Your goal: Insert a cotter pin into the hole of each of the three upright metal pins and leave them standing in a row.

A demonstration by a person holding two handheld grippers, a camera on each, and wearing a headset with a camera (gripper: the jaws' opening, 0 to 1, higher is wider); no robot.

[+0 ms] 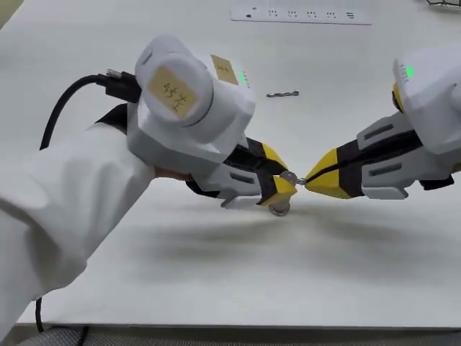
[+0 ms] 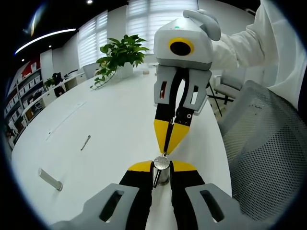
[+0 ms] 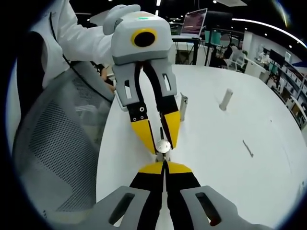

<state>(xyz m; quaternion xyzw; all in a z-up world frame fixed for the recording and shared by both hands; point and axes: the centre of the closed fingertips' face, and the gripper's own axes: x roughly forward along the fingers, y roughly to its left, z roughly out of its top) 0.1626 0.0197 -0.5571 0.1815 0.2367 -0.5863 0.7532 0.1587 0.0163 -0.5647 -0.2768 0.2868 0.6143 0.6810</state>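
Note:
My left gripper (image 1: 284, 186) is shut on an upright metal pin (image 1: 279, 209) whose base rests on the white table (image 1: 216, 274). In the left gripper view the pin (image 2: 160, 171) stands between the yellow jaws. My right gripper (image 1: 308, 180) faces it from the right, shut on a thin cotter pin (image 3: 164, 157) whose tip meets the pin's round head (image 3: 163, 143). Two more metal pins (image 3: 183, 106) (image 3: 225, 99) stand upright behind the left gripper (image 3: 160, 143). Loose cotter pins (image 1: 282, 94) (image 3: 248, 147) lie on the table.
A white power strip (image 1: 301, 13) lies at the table's far edge. A grey mesh chair (image 2: 268, 143) stands beside the table. A potted plant (image 2: 120, 55) sits at the far end, and a short pale bar (image 2: 50, 178) lies on the table.

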